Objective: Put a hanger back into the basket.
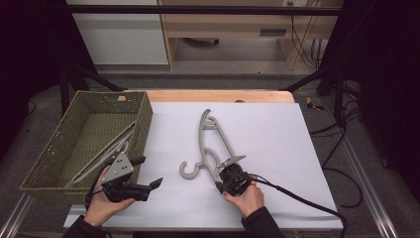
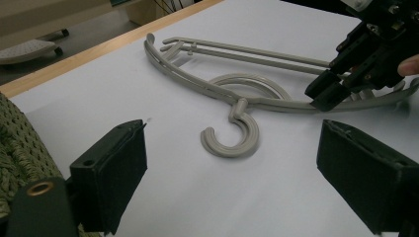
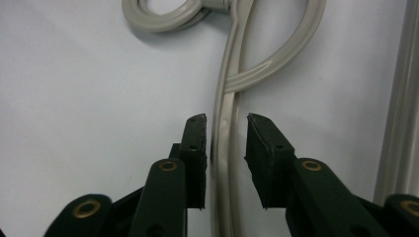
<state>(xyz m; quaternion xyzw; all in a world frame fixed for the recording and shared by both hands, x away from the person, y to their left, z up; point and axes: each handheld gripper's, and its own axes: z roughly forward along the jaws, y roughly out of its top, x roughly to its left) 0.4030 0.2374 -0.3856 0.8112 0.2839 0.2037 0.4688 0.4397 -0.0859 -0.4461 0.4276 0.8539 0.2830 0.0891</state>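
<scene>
A white sheet covers the desk (image 1: pixel 277 134). At its left edge sits a woven green basket (image 1: pixel 59 148) with one grey hanger (image 1: pixel 106 151) inside. A second grey hanger (image 1: pixel 210 146) lies flat mid-desk. The right gripper (image 3: pixel 226 129) straddles its arm, jaws slightly apart, one pad touching. The left gripper (image 2: pixel 232 163) hovers near the basket, jaws wide apart.

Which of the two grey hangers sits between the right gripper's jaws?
The grey hanger lying flat on the white table cover, its arm running between the right gripper's jaws. The other hanger leans inside the green basket, beside the left gripper.
</scene>
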